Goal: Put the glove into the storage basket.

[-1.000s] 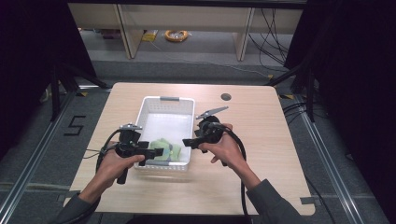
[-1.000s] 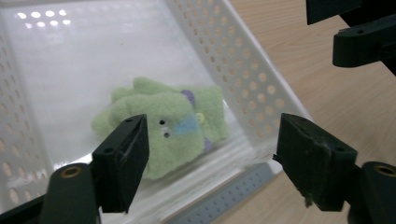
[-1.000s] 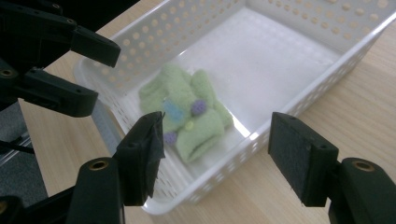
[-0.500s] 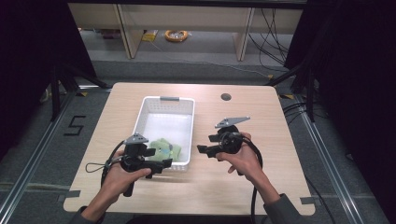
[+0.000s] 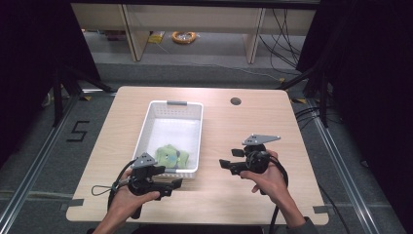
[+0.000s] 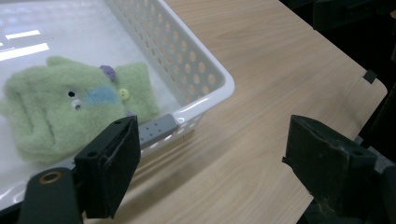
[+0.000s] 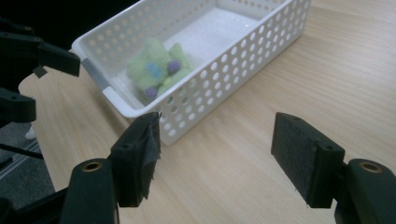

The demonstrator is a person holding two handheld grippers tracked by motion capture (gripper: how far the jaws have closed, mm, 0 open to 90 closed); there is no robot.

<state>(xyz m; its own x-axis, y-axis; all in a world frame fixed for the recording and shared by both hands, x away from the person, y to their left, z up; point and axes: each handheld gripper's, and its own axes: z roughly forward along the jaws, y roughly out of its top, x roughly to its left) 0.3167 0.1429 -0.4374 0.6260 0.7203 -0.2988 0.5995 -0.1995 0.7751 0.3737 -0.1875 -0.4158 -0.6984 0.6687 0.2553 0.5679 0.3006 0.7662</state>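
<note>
Left gripper: held above the near left part of the table, just in front of the near end of the basket. In the left gripper view the jaws stand wide apart with only bare tabletop and the basket corner between them; nothing is gripped. The jaws have just been opening.

Right gripper: held above the table to the right of the basket, apart from it, jaws pointing toward the basket's long side. The right gripper view shows the jaws released, with empty tabletop between them.

Task item: a pair of green felt mittens lies flat on the basket floor at its near end, just beyond the left gripper's jaws and up and to the left of the right gripper's. The mittens carry a blue patch, a purple button and a yellow button. No brand or label text is legible on them.

Basket: white perforated plastic, with a grey tab at each short end.

Surface: light wood-grain tabletop with a round cable hole beyond the right gripper.

Room: the floor to the left of the table bears a black painted figure "5". Farther off stands a pale shelf unit with an orange coil beneath it. Dark curtains flank both sides.
</note>
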